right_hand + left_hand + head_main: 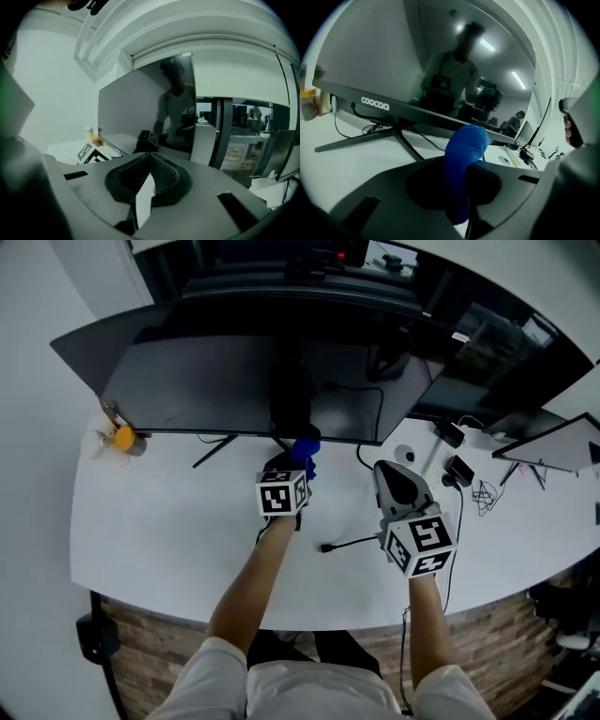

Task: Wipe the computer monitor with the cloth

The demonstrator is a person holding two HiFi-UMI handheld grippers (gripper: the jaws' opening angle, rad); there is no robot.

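Observation:
A wide dark monitor [234, 381] stands on the white desk [169, 531], its screen off and mirroring the room [393, 61]. My left gripper [295, 465] is shut on a blue cloth [305, 454], held just below the monitor's lower edge, near its stand. In the left gripper view the blue cloth [461, 159] sticks up from between the closed jaws. My right gripper [398, 486] hovers over the desk to the right, jaws shut with nothing in them. The right gripper view shows the monitor [140, 108] from its right side.
A second dark screen [487, 362] stands at the right, and a tilted one [553, 446] at the far right. Cables and small adapters [459, 470] lie on the desk. A black cable [352, 543] runs near the front. A small orange object [124, 439] sits at the left.

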